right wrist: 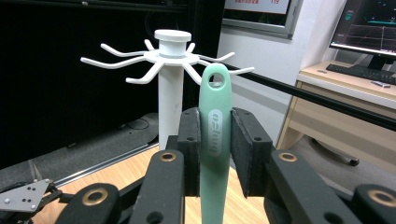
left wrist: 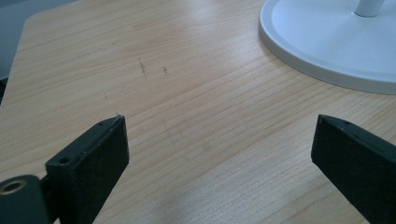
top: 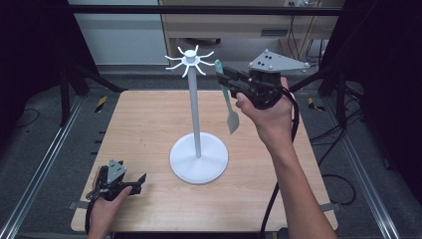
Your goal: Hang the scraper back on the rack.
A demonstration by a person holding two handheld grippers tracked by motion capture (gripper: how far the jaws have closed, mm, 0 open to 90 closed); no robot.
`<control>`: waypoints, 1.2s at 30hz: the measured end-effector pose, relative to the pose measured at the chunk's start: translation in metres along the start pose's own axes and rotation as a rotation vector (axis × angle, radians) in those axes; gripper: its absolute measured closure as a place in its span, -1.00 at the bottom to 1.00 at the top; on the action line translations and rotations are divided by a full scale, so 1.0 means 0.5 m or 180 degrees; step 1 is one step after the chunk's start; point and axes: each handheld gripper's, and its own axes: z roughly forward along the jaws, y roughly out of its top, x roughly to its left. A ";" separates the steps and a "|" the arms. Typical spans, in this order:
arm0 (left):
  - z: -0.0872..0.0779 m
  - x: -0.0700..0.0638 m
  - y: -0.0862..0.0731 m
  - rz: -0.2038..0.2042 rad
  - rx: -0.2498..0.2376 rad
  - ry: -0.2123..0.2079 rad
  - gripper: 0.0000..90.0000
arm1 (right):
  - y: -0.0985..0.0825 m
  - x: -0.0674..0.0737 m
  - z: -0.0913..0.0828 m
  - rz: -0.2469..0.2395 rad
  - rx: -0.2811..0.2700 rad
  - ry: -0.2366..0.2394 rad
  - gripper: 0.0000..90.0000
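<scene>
Spatula hangs in the air, pinched by its pale green handle between the 2 fingers of the right gripper, blade down, above the tabletop. In the right gripper view the handle's top loop stands upright just in front of the hooks that ring the top of the white stand; whether loop and hook touch I cannot tell. The stand's pole rises from a round base near the middle of the tabletop, between the 2 hands. The left gripper rests low near the front left corner, its fingers spread wide over bare wood, with the base's rim close ahead. Behind the stand sit a desk, a monitor and a keyboard.
</scene>
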 end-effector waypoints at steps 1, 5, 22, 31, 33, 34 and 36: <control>0.000 0.000 0.000 0.0000 0.0001 0.0000 -0.92 | 0.000 0.000 0.000 0.0000 0.0002 0.0001 0.65; 0.000 0.000 0.000 0.0000 0.0004 -0.0003 -0.92 | 0.000 -0.001 0.001 0.0001 0.0010 0.0014 0.65; 0.001 -0.001 0.000 0.0015 0.0016 -0.0017 -0.92 | -0.002 -0.003 0.008 0.0027 0.0047 0.0088 0.65; 0.001 -0.001 0.000 0.0018 0.0021 -0.0022 -0.92 | -0.003 0.001 0.015 0.0030 0.0058 0.0101 0.65; 0.001 -0.001 0.000 0.0020 0.0023 -0.0022 -0.92 | -0.004 0.002 0.017 0.0022 0.0065 0.0102 0.65; 0.001 -0.001 0.000 0.0027 0.0025 -0.0022 -0.92 | -0.004 0.002 0.018 0.0018 0.0068 0.0107 0.65; 0.001 -0.002 0.000 0.0027 0.0021 -0.0022 -0.92 | -0.004 0.004 0.020 0.0013 0.0076 0.0105 0.65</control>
